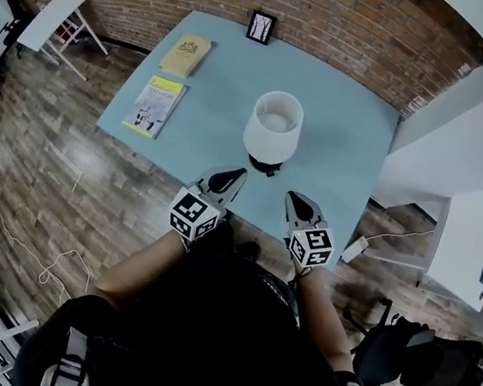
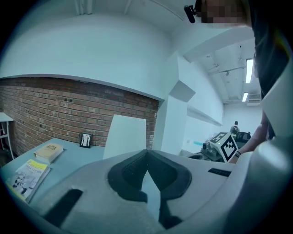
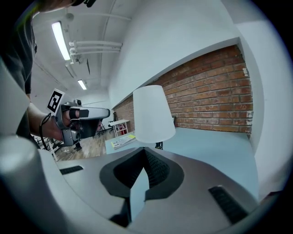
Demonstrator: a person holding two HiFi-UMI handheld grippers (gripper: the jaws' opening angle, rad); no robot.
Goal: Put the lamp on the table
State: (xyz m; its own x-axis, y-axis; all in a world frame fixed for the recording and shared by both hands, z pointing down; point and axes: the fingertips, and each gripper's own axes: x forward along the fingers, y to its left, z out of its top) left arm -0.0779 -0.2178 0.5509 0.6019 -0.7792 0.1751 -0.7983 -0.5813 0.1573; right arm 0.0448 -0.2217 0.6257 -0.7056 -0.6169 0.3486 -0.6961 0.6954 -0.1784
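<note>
One lamp (image 1: 273, 126) upright on counter (image 1: 343, 157) near front edge, long axis vertical, shade opening up. Bare counter either side. Left gripper (image 1: 238, 173), right gripper (image 1: 293, 197) just before lamp, jaws closed, empty.

Smooth matt table (image 1: 336, 147); lamp (image 1: 274, 126) shade matt, perhaps cloth; rough brick wall (image 1: 335, 15); wood-plank floor (image 1: 40, 179)
</note>
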